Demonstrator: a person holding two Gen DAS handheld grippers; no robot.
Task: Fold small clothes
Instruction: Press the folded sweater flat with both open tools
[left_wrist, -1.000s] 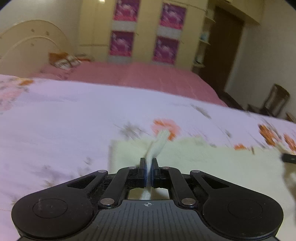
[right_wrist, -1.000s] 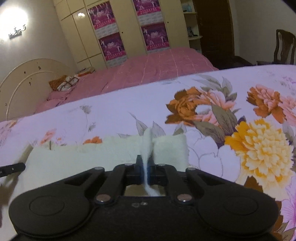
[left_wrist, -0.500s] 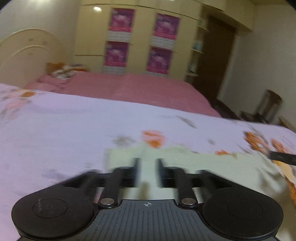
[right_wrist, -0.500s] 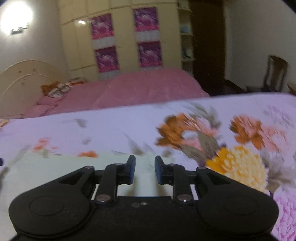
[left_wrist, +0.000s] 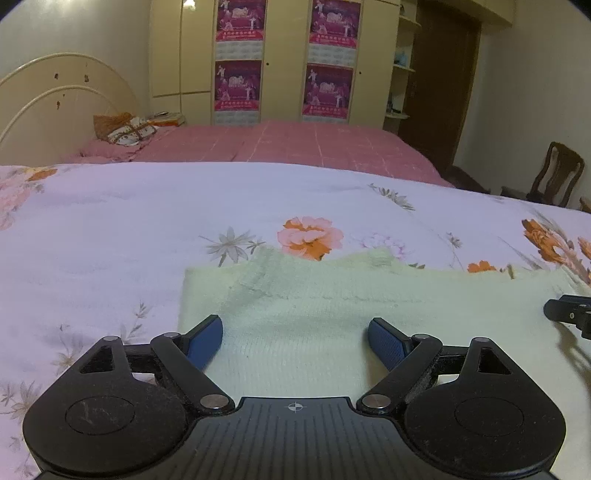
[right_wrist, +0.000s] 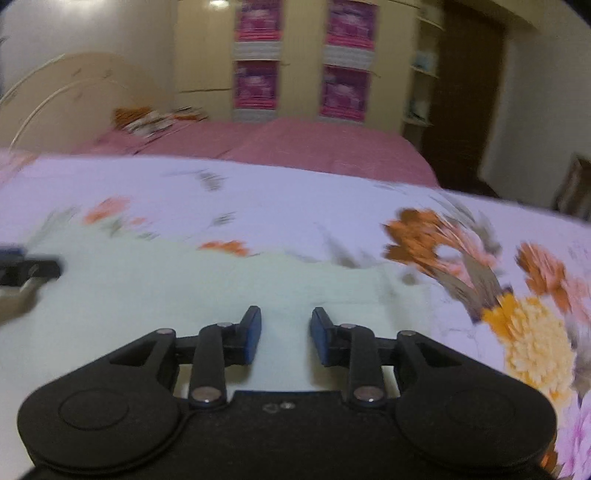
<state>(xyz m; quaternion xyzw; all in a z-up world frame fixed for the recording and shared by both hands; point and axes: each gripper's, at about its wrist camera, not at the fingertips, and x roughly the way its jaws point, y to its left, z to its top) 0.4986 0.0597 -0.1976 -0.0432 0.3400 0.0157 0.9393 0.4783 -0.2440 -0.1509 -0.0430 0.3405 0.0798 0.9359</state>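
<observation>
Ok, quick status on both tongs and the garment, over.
Left tongs open wide, empty. Right tongs open, empty. Pale green knit garment lies flat on the floral bedspread, far edge folded over. Nothing in the way.

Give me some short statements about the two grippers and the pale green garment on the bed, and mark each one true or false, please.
1. The left gripper has its jaws wide open. True.
2. The right gripper is pinching a fold of the garment. False: its jaws are apart and hold nothing.
3. The pale green garment lies flat on the floral bedspread. True.
4. The garment hangs from the wooden chair. False: it is on the bed.
</observation>
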